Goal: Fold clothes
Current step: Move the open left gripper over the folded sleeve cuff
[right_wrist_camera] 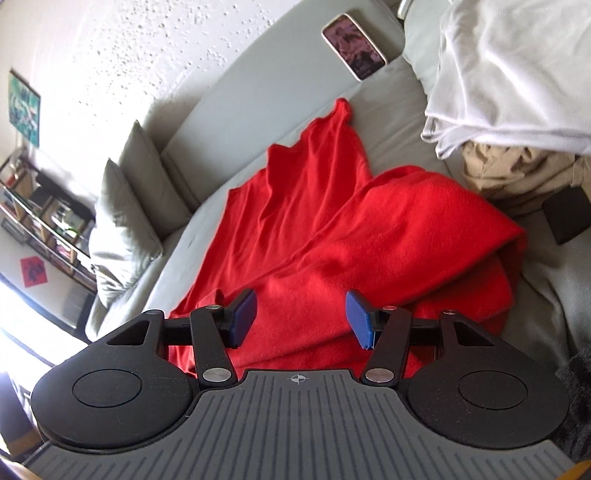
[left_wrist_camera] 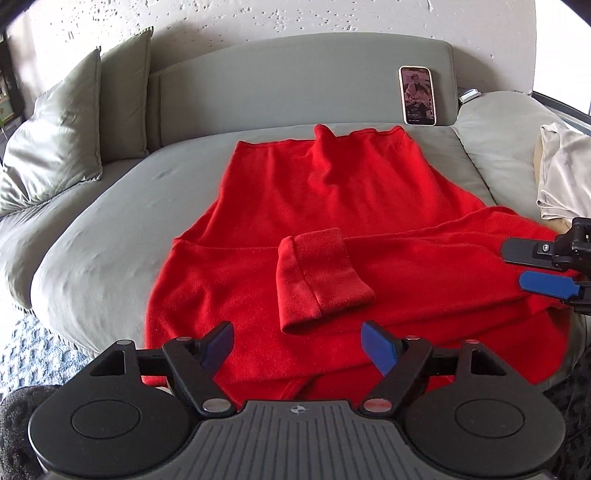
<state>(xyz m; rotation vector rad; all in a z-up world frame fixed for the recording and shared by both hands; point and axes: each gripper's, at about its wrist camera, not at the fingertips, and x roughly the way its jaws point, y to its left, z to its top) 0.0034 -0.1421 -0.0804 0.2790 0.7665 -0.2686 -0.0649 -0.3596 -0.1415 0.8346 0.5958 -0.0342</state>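
A: How many garments lie on the grey sofa (left_wrist_camera: 110,206)?
B: One red sweater (left_wrist_camera: 295,206) is spread across the seat, one cuffed sleeve (left_wrist_camera: 325,277) folded over its middle. A white and a tan garment (right_wrist_camera: 517,173) sit piled at the right end.

A: And the tongs?
B: Two pairs. The left tongs (left_wrist_camera: 297,345) hover apart over the near hem, holding nothing. The right tongs (right_wrist_camera: 301,319) are also apart, above the sweater's right side.

A: The room?
B: Two grey cushions (left_wrist_camera: 55,144) at left, one phone (left_wrist_camera: 417,95) propped on the backrest, a white textured wall (left_wrist_camera: 295,18), and a bookshelf (right_wrist_camera: 40,218).
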